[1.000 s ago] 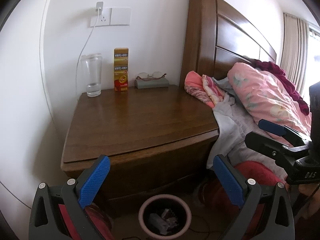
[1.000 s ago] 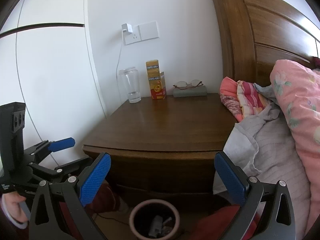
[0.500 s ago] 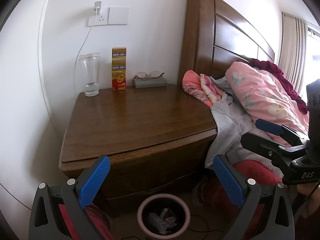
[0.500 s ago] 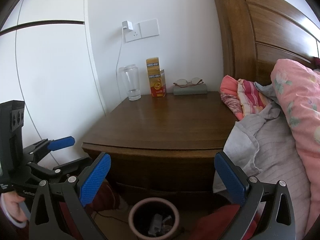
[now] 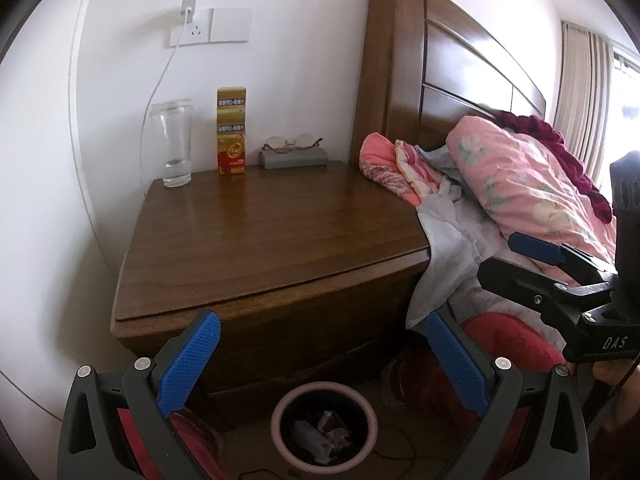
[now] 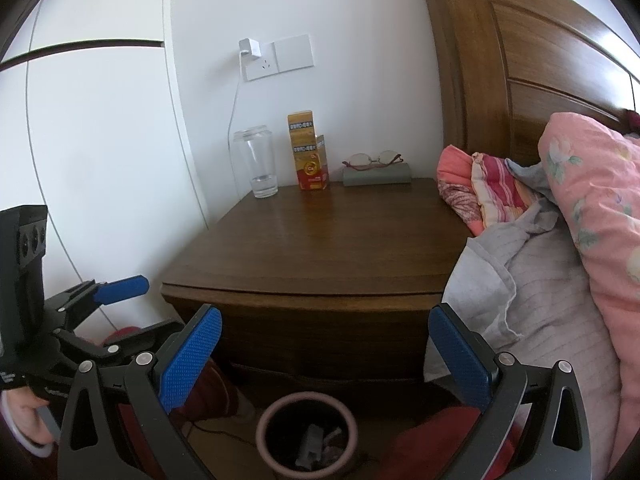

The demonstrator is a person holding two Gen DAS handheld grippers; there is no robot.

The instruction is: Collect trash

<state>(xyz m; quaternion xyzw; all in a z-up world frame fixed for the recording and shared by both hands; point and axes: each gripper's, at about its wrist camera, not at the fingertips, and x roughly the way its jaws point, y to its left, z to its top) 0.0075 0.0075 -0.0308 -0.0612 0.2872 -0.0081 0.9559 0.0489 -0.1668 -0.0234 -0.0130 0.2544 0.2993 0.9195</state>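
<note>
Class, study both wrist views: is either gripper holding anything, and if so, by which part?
Nothing is held. The left gripper and the right gripper are both open with nothing between the fingers, above the bin holding crumpled trash.

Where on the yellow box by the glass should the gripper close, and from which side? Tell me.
Judging by its pose, grip the yellow box across its narrow upper body, coming in level from the nightstand's open front. It stands upright and tall, with the glass close on one side and the wall behind, so a low grip risks tipping it.
</note>
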